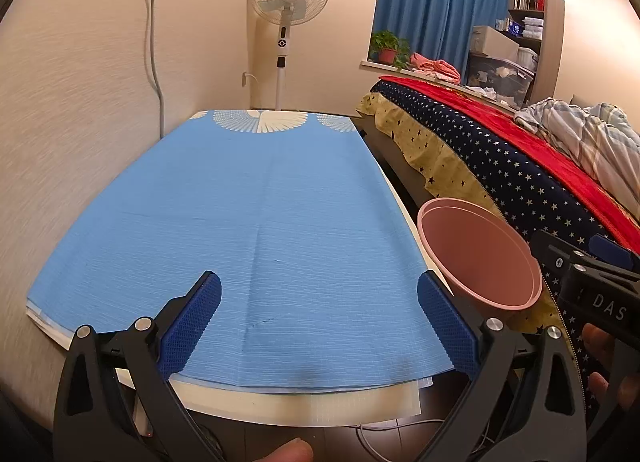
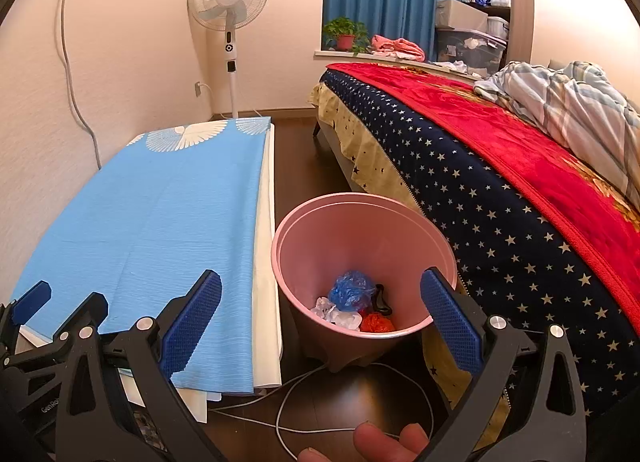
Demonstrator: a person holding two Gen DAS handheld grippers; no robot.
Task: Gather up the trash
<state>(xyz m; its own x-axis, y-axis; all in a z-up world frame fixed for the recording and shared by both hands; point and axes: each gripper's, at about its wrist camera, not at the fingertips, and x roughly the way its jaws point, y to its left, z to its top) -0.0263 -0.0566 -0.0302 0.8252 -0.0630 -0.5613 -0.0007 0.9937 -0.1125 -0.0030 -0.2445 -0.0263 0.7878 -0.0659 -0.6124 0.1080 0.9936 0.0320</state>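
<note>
A pink trash bin stands on the floor between the table and the bed; it also shows in the left wrist view. Inside lie a crumpled blue bag, white plastic, a red-orange wad and something black. My right gripper is open and empty above the bin's near rim. My left gripper is open and empty over the near end of the blue tablecloth. No trash shows on the cloth.
The table with the blue cloth runs along the left wall. A bed with a starred cover and a red blanket is at the right. A standing fan is at the back. White cables lie on the dark floor.
</note>
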